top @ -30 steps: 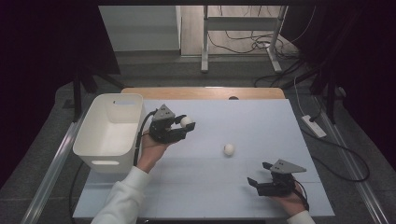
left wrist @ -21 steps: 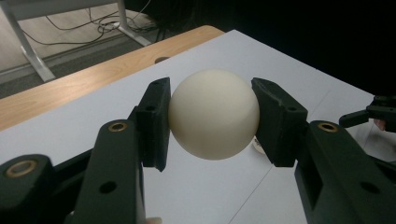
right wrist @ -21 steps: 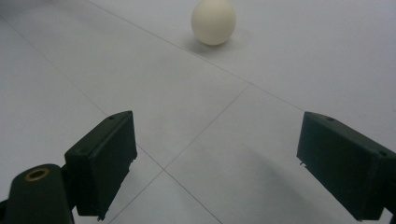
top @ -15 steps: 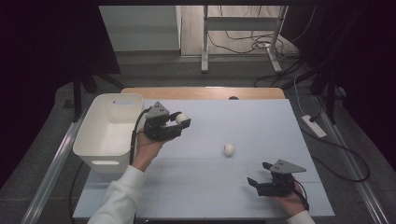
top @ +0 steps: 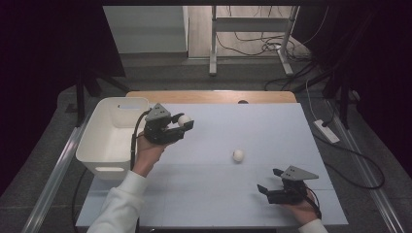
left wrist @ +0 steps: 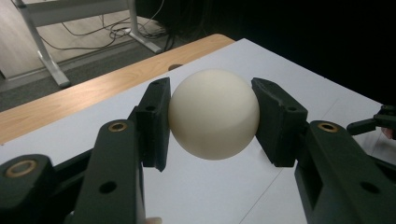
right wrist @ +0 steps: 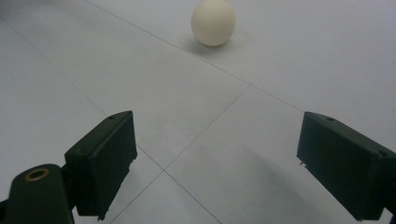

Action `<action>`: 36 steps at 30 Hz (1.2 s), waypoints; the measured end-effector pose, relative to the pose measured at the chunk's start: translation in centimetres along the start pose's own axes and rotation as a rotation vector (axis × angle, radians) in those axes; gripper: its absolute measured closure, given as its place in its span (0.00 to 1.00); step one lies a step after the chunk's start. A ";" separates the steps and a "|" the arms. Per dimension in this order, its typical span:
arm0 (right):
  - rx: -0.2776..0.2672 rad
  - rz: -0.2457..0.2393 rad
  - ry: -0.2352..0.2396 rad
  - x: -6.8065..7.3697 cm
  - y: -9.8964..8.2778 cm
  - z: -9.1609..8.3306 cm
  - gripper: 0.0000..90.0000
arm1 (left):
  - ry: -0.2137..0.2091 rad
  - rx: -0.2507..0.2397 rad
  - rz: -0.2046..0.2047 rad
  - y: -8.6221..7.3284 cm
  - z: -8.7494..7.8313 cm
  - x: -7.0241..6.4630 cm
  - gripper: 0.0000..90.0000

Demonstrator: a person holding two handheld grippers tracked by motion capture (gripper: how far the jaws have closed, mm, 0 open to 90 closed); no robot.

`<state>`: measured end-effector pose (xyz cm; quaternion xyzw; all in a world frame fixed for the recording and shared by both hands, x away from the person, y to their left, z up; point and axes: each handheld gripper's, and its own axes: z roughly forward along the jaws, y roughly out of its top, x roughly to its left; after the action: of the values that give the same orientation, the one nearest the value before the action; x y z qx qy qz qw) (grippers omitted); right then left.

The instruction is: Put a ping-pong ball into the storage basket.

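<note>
Left tool (top: 180, 125) has shifted toward the bin (top: 112, 138), clamping 1 ball (left wrist: 213, 113); right tool (top: 270, 180) gapes empty.

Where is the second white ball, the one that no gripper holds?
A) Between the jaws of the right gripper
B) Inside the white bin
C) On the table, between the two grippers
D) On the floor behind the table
C: the free ball lies on the table, apart from the left gripper, which is shut on the other ball, and ahead of the open right gripper.
</note>
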<state>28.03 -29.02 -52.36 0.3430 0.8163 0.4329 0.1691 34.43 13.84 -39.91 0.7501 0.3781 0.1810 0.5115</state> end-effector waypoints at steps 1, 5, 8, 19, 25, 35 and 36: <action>0.000 0.000 0.000 0.0 0.0 0.0 0.13 | 0.002 0.000 0.000 0.0 -0.1 0.1 0.56; -0.001 0.000 0.000 0.0 0.0 0.0 0.13 | 0.013 -0.005 -0.001 0.2 -0.4 0.3 0.56; 0.000 0.000 0.000 0.0 0.0 0.0 0.13 | 0.018 -0.006 -0.002 0.2 -0.7 0.4 0.56; 0.000 -0.001 0.000 0.0 0.0 0.0 0.13 | 0.037 -0.019 -0.012 0.6 -1.5 1.1 0.56; 0.003 -0.004 -0.001 0.0 0.0 0.0 0.13 | 0.056 -0.020 -0.019 0.7 -2.0 1.5 0.56; 0.003 -0.003 -0.002 0.0 0.0 0.0 0.13 | 0.078 -0.024 -0.035 0.6 -2.7 2.3 0.56; 0.003 -0.003 -0.001 0.0 0.0 0.0 0.13 | 0.079 -0.025 -0.037 0.6 -2.8 2.4 0.56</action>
<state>28.02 -28.99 -52.32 0.3423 0.8172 0.4314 0.1698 34.41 17.29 -38.48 0.7287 0.4096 0.2057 0.5088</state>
